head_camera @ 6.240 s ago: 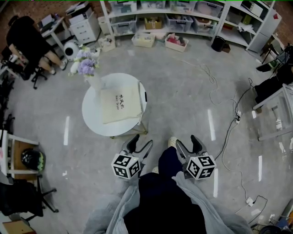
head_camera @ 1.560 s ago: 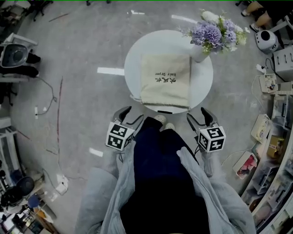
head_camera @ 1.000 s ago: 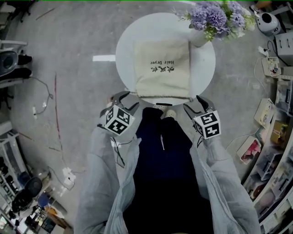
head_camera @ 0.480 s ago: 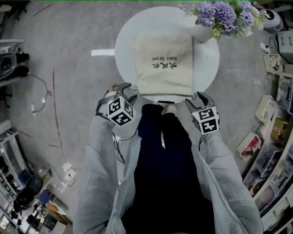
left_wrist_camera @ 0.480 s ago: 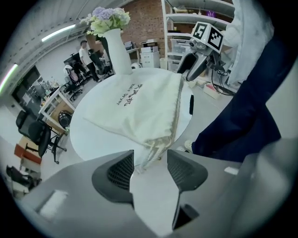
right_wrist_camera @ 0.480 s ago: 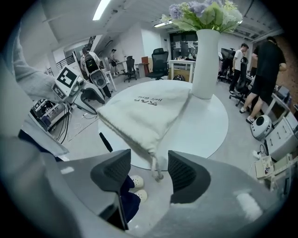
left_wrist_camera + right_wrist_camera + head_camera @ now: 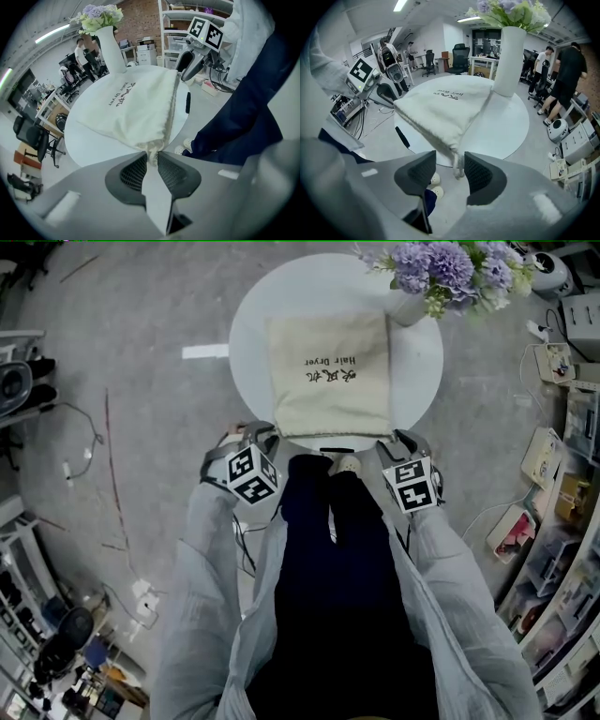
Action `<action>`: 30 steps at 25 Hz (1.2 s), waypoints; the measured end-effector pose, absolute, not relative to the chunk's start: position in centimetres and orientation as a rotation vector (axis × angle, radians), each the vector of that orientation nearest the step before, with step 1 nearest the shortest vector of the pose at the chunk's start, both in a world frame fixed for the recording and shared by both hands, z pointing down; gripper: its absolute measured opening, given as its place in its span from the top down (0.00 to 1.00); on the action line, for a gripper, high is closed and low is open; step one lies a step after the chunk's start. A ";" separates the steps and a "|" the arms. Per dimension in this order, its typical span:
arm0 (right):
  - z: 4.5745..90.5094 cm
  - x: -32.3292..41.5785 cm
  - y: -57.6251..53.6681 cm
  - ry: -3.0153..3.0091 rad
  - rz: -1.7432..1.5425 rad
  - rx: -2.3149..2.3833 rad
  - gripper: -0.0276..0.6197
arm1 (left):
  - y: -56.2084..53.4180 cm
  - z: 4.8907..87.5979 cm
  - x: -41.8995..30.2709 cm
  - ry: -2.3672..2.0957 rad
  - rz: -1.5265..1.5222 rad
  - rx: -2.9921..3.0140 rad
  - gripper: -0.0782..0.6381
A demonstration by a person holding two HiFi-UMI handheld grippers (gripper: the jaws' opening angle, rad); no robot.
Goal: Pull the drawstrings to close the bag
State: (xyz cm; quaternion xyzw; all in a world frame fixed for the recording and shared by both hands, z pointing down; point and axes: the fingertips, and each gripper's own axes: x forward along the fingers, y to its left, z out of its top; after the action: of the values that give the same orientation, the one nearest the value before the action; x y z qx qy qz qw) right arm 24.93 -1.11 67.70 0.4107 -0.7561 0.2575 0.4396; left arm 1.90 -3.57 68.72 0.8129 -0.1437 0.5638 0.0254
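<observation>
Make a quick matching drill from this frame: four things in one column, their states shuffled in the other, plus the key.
Things
1. left gripper
2. right gripper
3. bag
4. vase

States
A. upright near the table's rim
B. jaws apart, right drawstring hanging between them, not pressed
C. lying on the table, mouth toward the person
D. jaws pinched on the left drawstring

Pairs: 1-D, 2-B, 3-C, 4-A.
Both grippers' jaws have just been closing.

Round white table (image 7: 246,352), white vase (image 7: 409,306) of purple flowers (image 7: 448,263) standing on it, cable (image 7: 110,470) trailing over grey floor (image 7: 141,315).
</observation>
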 end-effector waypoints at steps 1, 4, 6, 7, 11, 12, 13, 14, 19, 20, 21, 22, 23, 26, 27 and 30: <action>67.7 24.9 -1.0 -1.874 0.645 1.018 0.67 | -3.5 68.8 1.9 -0.454 1.744 2.509 0.77; 67.7 24.7 -0.9 -1.861 0.640 1.009 0.79 | -3.5 68.9 1.7 -0.492 1.747 2.481 0.85; 67.8 24.7 -0.8 -1.847 0.638 1.015 0.91 | -3.5 69.1 1.3 -0.515 1.771 2.461 0.85; 67.8 24.7 -0.8 -1.841 0.634 1.018 0.93 | -3.5 69.1 1.0 -0.524 1.780 2.453 0.85; 67.9 24.8 -0.8 -1.827 0.621 1.016 0.94 | -3.9 68.8 0.3 -0.593 1.769 2.422 0.85; 67.9 24.8 -0.7 -1.822 0.618 1.011 0.94 | -4.1 68.8 0.1 -0.615 1.772 2.412 0.85; 67.9 24.8 -0.7 -1.817 0.612 1.004 0.94 | -4.2 68.7 -0.1 -0.634 1.776 2.404 0.85; 67.9 24.8 -0.6 -1.813 0.601 0.996 0.94 | -4.3 68.7 -0.3 -0.648 1.781 2.398 0.85; 67.8 24.8 -0.4 -1.796 0.548 0.965 0.94 | -4.2 68.7 -0.9 -0.669 1.803 2.379 0.85; 67.8 24.7 -0.4 -1.796 0.545 0.960 0.94 | -4.2 68.7 -1.1 -0.668 1.806 2.373 0.85; 67.7 24.7 -0.4 -1.796 0.542 0.953 0.94 | -4.1 68.7 -1.3 -0.664 1.808 2.368 0.85; 67.7 24.8 -0.3 -1.795 0.537 0.945 0.94 | -4.0 68.6 -1.4 -0.659 1.809 2.365 0.85; 67.6 24.8 -0.2 -1.794 0.531 0.936 0.94 | -4.0 68.5 -1.5 -0.654 1.812 2.365 0.85; 67.6 24.9 0.1 -1.789 0.496 0.901 0.94 | -4.1 68.1 -1.8 -0.661 1.839 2.380 0.85; 67.6 24.9 0.2 -1.783 0.474 0.888 0.94 | -4.1 68.1 -1.9 -0.663 1.850 2.385 0.85; 67.6 25.1 0.1 -1.748 0.380 0.840 0.94 | -4.2 67.9 -2.0 -0.663 1.842 2.378 0.85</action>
State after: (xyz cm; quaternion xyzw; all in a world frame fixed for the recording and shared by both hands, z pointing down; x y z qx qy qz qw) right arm 25.10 0.15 67.65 0.3550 -0.7387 0.1607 0.5500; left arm -2.02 -4.19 67.88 0.7717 -0.2152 0.5977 0.0309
